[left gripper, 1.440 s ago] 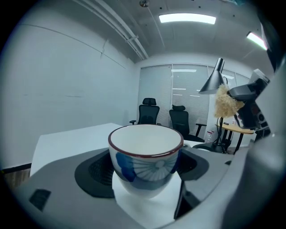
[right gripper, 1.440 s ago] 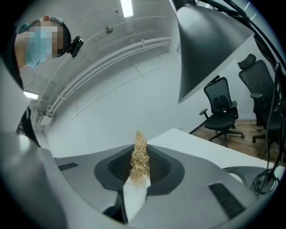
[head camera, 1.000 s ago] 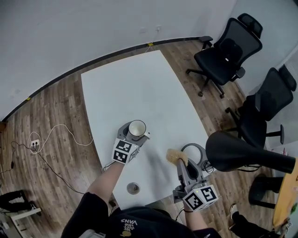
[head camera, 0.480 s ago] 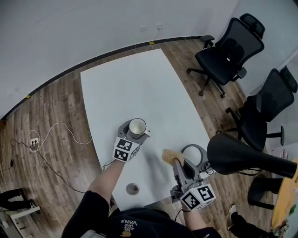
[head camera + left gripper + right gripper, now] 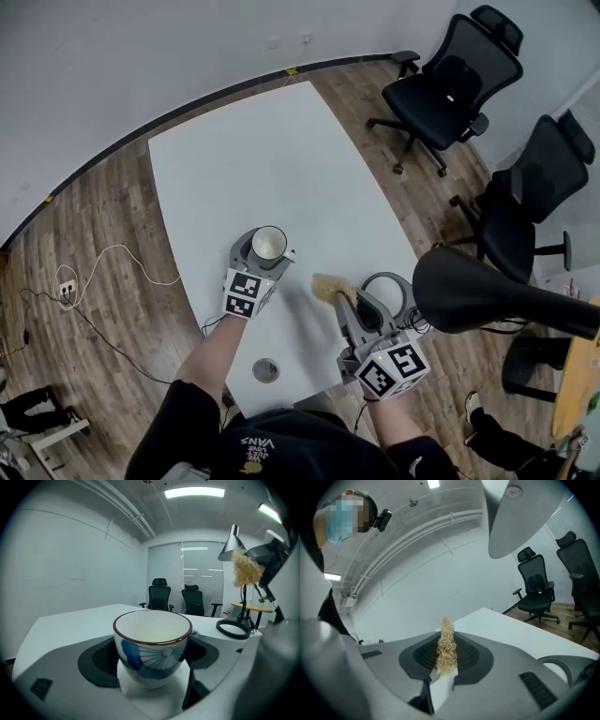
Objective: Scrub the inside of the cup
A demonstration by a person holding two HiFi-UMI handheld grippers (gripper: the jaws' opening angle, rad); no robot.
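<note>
A white cup [image 5: 268, 244] with a brown rim and a blue fan pattern [image 5: 152, 652] stands upright between the jaws of my left gripper [image 5: 260, 253], which is shut on it over the white table [image 5: 272, 169]. Its inside looks bare and pale. My right gripper [image 5: 337, 298] is shut on a tan fibrous scrubber [image 5: 327, 286], a flat tuft [image 5: 446, 646] pinched between the pads. The scrubber hangs to the right of the cup, a short gap away, and shows high at the right in the left gripper view [image 5: 245, 569].
A black desk lamp with a ring base [image 5: 386, 292] and a wide shade [image 5: 487, 302] stands at the table's right edge. Two black office chairs [image 5: 448, 75] are at the right. A round grommet [image 5: 265, 371] sits near the front edge. Cables [image 5: 103, 272] lie on the floor at left.
My right gripper has carried the scrubber left and away from me, closer to the cup. The left gripper and cup have held their spot on the table.
</note>
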